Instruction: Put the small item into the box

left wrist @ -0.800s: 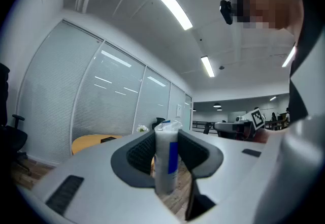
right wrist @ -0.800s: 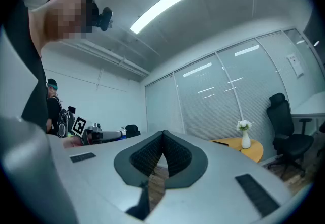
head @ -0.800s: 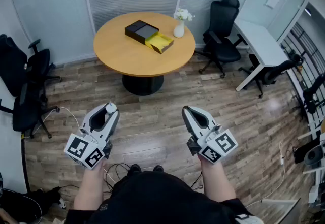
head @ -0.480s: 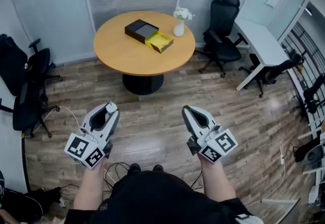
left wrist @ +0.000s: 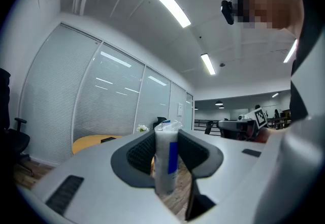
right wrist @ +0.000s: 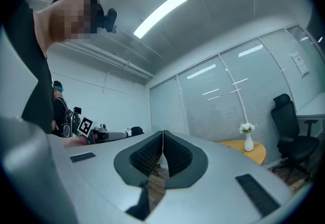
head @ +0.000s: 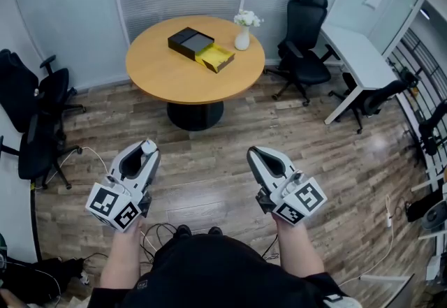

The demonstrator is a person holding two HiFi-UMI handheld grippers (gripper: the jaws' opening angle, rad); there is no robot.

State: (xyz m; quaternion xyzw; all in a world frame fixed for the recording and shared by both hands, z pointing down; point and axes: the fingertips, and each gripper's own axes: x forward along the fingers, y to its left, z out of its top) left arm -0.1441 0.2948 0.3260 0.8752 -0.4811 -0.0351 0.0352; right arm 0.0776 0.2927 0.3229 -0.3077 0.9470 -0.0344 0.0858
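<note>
**Small item clamped in left tongs, box sits on the round surface across the room**

- Left tongs (head: 147, 149): closed on the small item (left wrist: 165, 167). It is a white packet with a blue stripe and crinkled clear wrap at the top. It stands upright between the ribbed pads, and both pads press on it.
- In the head view, the item's white top pokes out at the tip of the left tongs.
- Right tongs (right wrist: 162, 141): fully closed, pads meeting edge to edge, nothing between them.
- Both tongs are held out level in front of the person, side by side and apart, over the wood floor (head: 209, 174).
- The box (head: 190, 41) is black, open, with a grey inside. It sits on the round wooden surface (head: 160, 72), toward its far side.
- A yellow tray (head: 215, 56) touches the box's right corner.
- A white vase (head: 242, 39) with white flowers stands just beside the tray, near the surface's right edge.
- The item is well apart from the box, with open floor between the tongs and the surface.
- Around the room: a black office chair (head: 304, 41) to the right of the surface, a white desk (head: 356, 55) beyond it, more black chairs (head: 35, 118) at the left wall, and cables (head: 157, 233) on the floor near the person's feet.
</note>
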